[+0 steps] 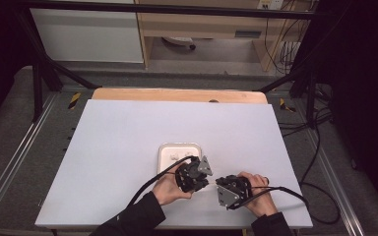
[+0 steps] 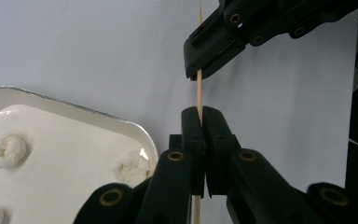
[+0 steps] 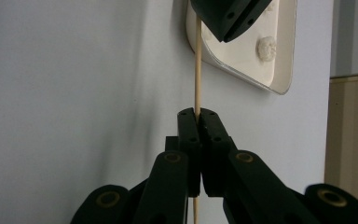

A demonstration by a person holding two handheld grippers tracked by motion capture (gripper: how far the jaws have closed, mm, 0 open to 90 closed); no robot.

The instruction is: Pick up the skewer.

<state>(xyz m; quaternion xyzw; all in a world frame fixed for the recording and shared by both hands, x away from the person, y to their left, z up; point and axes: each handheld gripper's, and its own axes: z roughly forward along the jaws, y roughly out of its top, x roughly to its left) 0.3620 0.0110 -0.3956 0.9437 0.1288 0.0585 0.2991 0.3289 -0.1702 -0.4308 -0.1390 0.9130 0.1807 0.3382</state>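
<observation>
A thin wooden skewer [image 2: 198,91] spans between my two grippers just above the white table. My left gripper [image 2: 200,112] is shut on one part of the skewer. My right gripper [image 3: 198,114] is shut on another part of the same skewer [image 3: 197,70]. In the high view the left gripper [image 1: 202,181] and the right gripper [image 1: 220,187] face each other near the front edge, close in front of a white tray [image 1: 163,150]. The tray [image 2: 74,108] holds a few white lumps [image 2: 9,150].
A white sheet [image 1: 128,128] covers the table, with a wooden strip [image 1: 177,94] along its far edge. Black cables [image 1: 295,194] trail from both grippers over the front of the table. Metal rails and dark floor lie on either side.
</observation>
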